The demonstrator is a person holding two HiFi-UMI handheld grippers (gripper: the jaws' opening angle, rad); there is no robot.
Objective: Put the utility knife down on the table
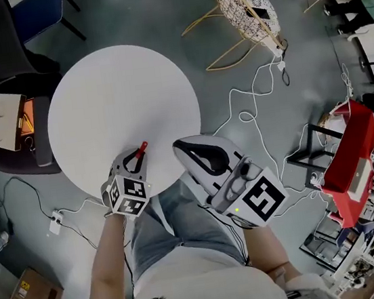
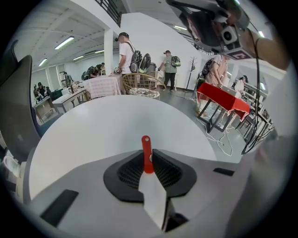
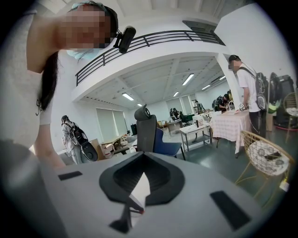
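Note:
A red utility knife [image 1: 141,147] is clamped in my left gripper [image 1: 135,162], which is shut on it over the near edge of the round white table [image 1: 108,94]. In the left gripper view the knife's red end [image 2: 146,149] sticks up and forward between the dark pads [image 2: 129,173], above the table top [image 2: 107,125]. My right gripper [image 1: 200,154] hangs at the table's near right edge, jaws together and holding nothing. The right gripper view points up and away from the table; its pads [image 3: 164,179] meet, with only a thin slit behind them.
A dark seat with a cardboard box [image 1: 8,121] stands left of the table. A wicker chair [image 1: 245,8] is beyond it, a red table [image 1: 349,158] at the right, and cables [image 1: 254,112] cross the floor. People stand in the background.

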